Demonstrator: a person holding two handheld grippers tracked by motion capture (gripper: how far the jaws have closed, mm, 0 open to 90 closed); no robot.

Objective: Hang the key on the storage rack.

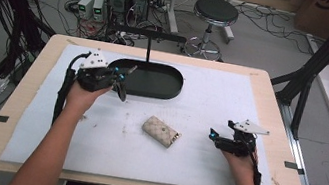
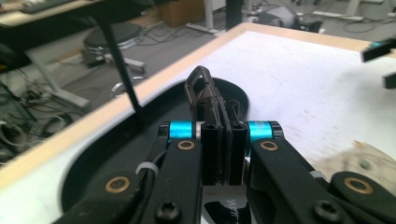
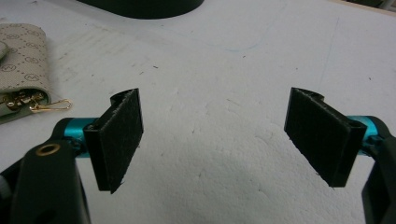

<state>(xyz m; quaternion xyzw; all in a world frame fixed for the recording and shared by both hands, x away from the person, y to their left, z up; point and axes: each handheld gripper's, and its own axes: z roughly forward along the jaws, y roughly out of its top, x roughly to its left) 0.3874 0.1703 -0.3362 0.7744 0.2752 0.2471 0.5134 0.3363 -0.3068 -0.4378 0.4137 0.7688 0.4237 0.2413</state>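
R gripper [image 3: 212,140] jaws wide apart, nothing btwn pads, over white foam mat [image 3: 224,60]. Beige monogram key pouch [image 3: 21,70] at upper left, gold clasp [image 3: 51,106] protruding. Black tray [image 3: 140,7] edge at top.

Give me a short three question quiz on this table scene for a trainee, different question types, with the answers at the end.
1. True or false: the right gripper stands open over the white foam mat.
2. What does the left gripper pinch? A) a dark thin strap-like piece B) a spoon C) a cup
3. What lies between the two grippers on the mat?

Key: 1 true. 2 A, the dark thin strap-like piece, near the black oval tray. 3 the beige patterned key pouch.
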